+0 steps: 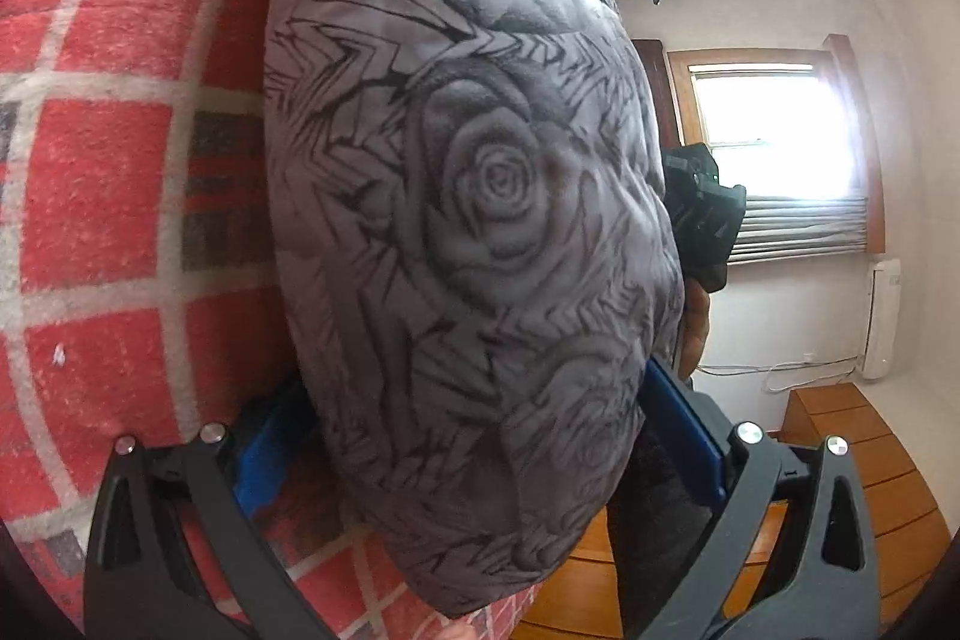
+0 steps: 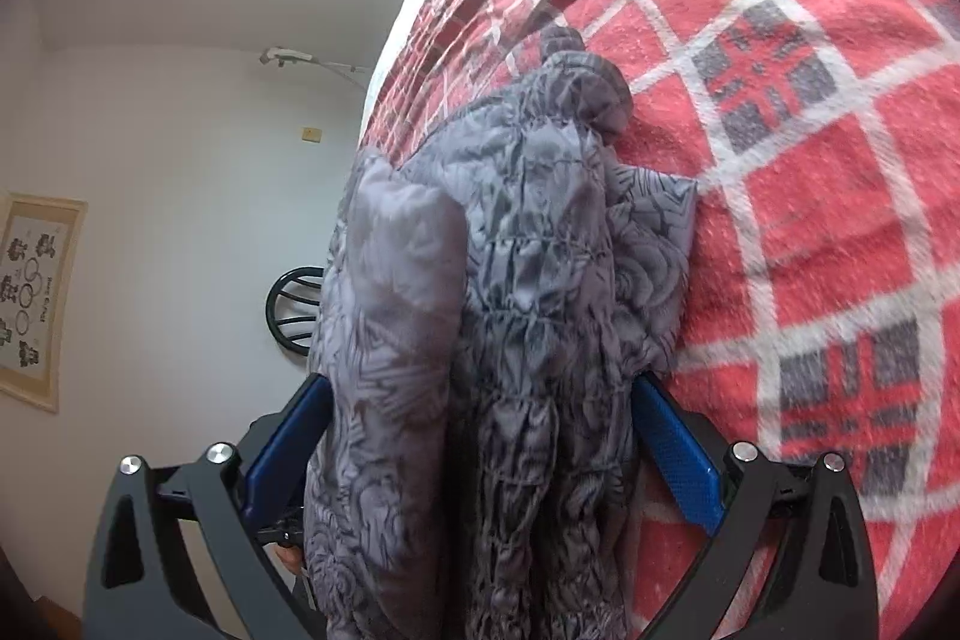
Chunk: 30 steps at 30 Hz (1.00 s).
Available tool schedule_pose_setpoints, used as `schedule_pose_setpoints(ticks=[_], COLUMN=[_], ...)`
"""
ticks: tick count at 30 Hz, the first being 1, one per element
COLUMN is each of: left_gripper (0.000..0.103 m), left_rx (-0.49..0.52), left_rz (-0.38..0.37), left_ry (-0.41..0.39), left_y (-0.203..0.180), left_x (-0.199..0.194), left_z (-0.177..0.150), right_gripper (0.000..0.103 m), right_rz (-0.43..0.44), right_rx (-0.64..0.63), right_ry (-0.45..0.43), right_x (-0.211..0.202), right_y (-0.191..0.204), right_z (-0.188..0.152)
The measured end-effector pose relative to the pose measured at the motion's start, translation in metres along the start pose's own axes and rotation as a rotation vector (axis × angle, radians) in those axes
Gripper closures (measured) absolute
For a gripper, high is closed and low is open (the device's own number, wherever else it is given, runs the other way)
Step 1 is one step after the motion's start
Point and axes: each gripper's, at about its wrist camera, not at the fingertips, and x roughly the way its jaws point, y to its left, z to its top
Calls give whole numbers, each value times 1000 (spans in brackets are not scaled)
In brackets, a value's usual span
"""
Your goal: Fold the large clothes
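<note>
Both the left gripper (image 1: 474,436) and right gripper (image 2: 480,436) clamp the thick grey jacket (image 1: 480,232) over the red checked blanket (image 1: 120,160).

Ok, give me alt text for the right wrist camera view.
The right gripper clamps a bunched grey rose-print jacket between its blue pads, beside a red plaid blanket. A white wall with a framed picture is at left.
</note>
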Motion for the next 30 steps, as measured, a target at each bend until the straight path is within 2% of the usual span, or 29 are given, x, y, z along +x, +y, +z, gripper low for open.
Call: schedule_pose_setpoints(ticks=[4,6,8,11,14,23,30], left_gripper=[2,2,3,5,10,20,21], left_rx=[-8,-13,-16,-9,3,19,32], left_rz=[15,24,40,69,82,101,107], left_ry=[19,22,20,14,24,34,36], left_y=[-6,-13,-17,-31,-42,-49,-56], left_x=[10,16,22,29,34,34,18], left_z=[8,17,27,35,34,40,34], right_gripper=[4,11,28,41,49,56,58], right_rz=[0,-4,-10,-8,-6,1,0], right_rx=[-26,-41,-57,-70,-78,-95,-98], right_ry=[13,11,16,17,7,-18,-30], right_x=[2,8,8,9,3,-13,-17], right_y=[4,8,10,12,12,12,14], right_z=[1,3,0,-3,-8,-24,-28])
